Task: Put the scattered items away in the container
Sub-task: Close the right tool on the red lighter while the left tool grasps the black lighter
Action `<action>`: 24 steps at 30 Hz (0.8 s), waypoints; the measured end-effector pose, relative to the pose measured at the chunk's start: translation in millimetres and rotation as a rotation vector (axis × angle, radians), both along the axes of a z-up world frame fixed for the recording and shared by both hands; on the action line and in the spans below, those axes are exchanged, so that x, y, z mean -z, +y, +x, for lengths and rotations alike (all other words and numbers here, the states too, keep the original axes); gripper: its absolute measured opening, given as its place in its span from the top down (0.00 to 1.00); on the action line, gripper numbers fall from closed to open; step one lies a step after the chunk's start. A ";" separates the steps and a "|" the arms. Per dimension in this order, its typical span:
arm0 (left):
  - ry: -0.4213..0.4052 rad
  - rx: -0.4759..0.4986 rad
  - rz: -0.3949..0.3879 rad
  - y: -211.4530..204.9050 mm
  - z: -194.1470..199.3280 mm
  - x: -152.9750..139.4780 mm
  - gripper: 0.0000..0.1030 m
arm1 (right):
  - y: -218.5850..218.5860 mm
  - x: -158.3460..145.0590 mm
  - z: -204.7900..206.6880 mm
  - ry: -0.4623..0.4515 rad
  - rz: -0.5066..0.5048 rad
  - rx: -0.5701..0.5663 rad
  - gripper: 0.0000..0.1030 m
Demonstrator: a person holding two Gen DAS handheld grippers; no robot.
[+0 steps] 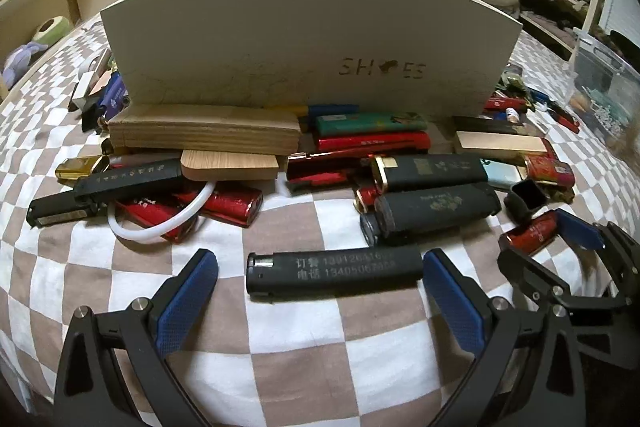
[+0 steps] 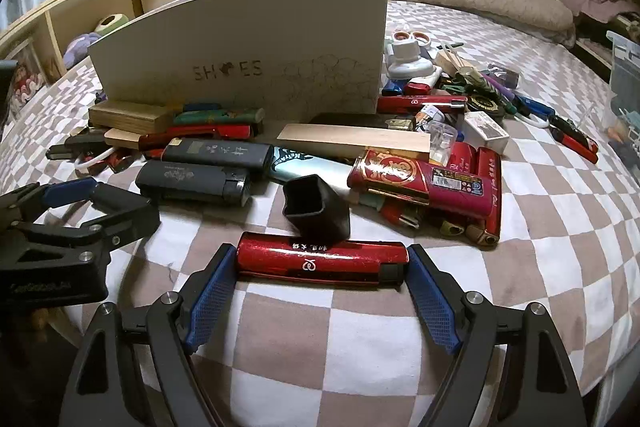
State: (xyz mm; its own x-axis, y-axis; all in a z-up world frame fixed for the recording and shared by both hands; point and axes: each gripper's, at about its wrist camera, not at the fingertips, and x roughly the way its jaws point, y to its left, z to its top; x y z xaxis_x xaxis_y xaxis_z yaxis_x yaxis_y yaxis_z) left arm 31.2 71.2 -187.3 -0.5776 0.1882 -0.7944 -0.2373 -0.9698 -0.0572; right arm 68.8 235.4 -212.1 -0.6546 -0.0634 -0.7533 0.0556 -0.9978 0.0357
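Observation:
A black lighter with white print [image 1: 334,273] lies on the checked bedspread between the fingers of my left gripper [image 1: 318,273]. The right pad [image 1: 448,287] touches its end; the left pad stands a little off it, so the jaws are open. My right gripper [image 2: 322,267] is shut on a glossy red lighter [image 2: 320,259], a pad at each end, with the lighter still lying on the bedspread. The white box marked SHOES [image 1: 280,39] [image 2: 248,39] stands upright behind a heap of lighters. In the left wrist view the right gripper [image 1: 540,243] sits at the right edge.
Wooden blocks [image 1: 204,131], black lighters [image 1: 432,173] and red lighters [image 2: 424,183] crowd the box's foot. A black square cap [image 2: 316,207] stands just behind the red lighter. A clear plastic bin [image 1: 600,75] sits far right. Small clutter with scissors [image 2: 412,37] lies right of the box.

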 end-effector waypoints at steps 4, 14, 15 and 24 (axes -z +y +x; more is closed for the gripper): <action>0.013 0.004 -0.002 -0.8 3.9 -0.7 0.08 | -0.3 -0.6 -0.3 0.000 0.000 -0.001 0.19; 0.033 0.023 0.005 -0.5 12.1 -3.8 0.21 | -3.1 -1.9 0.7 0.009 0.009 0.002 0.19; 0.034 0.023 0.005 -0.6 12.8 -4.1 0.21 | -3.0 -2.1 1.1 0.011 0.006 0.003 0.19; 0.048 0.021 0.007 -2.3 17.5 -6.4 0.21 | -10.9 -3.5 6.1 0.026 0.015 -0.015 0.19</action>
State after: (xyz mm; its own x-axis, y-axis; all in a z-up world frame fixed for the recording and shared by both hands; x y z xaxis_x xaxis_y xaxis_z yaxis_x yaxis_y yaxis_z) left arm 48.8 68.9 -180.8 -0.6110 0.2060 -0.7644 -0.2604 -0.9641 -0.0517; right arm 74.9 224.5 -208.6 -0.6727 -0.0621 -0.7373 0.0710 -0.9973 0.0192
